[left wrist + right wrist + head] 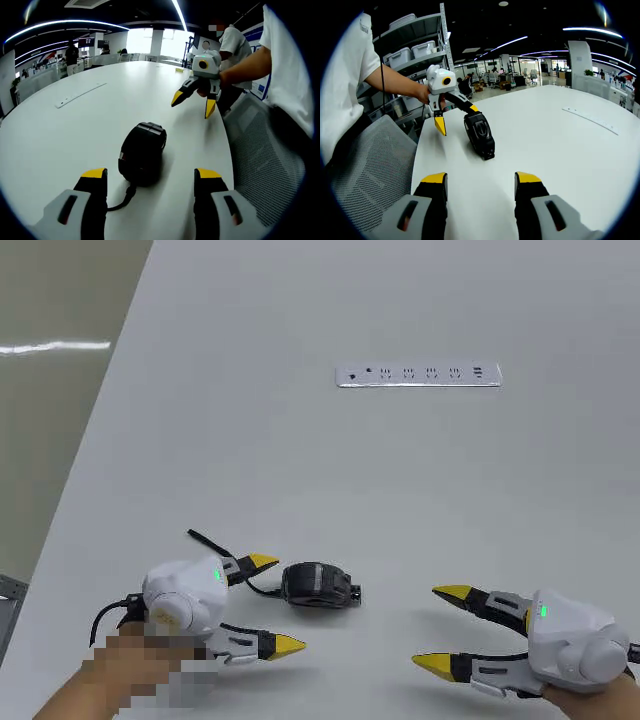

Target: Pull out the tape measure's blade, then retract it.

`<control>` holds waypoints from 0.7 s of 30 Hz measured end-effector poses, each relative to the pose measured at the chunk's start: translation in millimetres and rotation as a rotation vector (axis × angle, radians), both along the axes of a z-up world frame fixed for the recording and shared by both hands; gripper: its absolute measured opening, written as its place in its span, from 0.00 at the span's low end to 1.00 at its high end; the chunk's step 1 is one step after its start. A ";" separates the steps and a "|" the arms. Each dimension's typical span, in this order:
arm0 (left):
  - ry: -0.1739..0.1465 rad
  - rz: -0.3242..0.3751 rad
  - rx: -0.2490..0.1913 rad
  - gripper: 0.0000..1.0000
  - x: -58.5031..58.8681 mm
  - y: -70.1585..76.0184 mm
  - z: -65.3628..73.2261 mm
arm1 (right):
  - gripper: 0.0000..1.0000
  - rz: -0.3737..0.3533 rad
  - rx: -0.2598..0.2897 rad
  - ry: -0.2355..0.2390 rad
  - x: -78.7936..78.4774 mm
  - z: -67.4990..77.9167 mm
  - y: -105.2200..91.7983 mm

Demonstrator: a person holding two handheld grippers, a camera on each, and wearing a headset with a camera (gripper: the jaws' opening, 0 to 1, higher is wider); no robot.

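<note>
Since the left gripper [275, 602] and right gripper [440, 628] both gape wide and empty, with the tape measure [318, 585] on the desk [300, 440] at the left one's 12 o'clock, I'd clamp its case squarely first, then pinch the blade tip.

Black tape measure [318, 585], white table [300, 460], white power strip [418, 375], yellow-tipped black fingers [283, 645].

black tape measure [318, 585], fully retracted
resting on white tabletop [300, 460], thin black cord [127, 196] trailing loosely from one end
</note>
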State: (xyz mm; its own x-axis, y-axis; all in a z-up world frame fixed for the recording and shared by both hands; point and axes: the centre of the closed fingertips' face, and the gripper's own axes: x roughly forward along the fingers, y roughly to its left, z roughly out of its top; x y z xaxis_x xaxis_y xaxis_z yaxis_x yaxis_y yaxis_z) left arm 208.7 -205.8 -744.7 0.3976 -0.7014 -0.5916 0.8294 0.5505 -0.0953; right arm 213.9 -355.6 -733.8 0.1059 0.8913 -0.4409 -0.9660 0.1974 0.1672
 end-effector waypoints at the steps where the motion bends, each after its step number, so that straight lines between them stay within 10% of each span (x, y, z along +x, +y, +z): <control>1: 0.002 -0.006 0.005 0.68 0.7 -0.9 -1.0 | 0.54 0.000 0.000 0.001 0.6 -1.2 1.0; 21: 0.021 -0.062 0.037 0.62 16.7 -4.7 -14.4 | 0.52 -0.005 -0.004 0.026 9.9 -14.1 14.4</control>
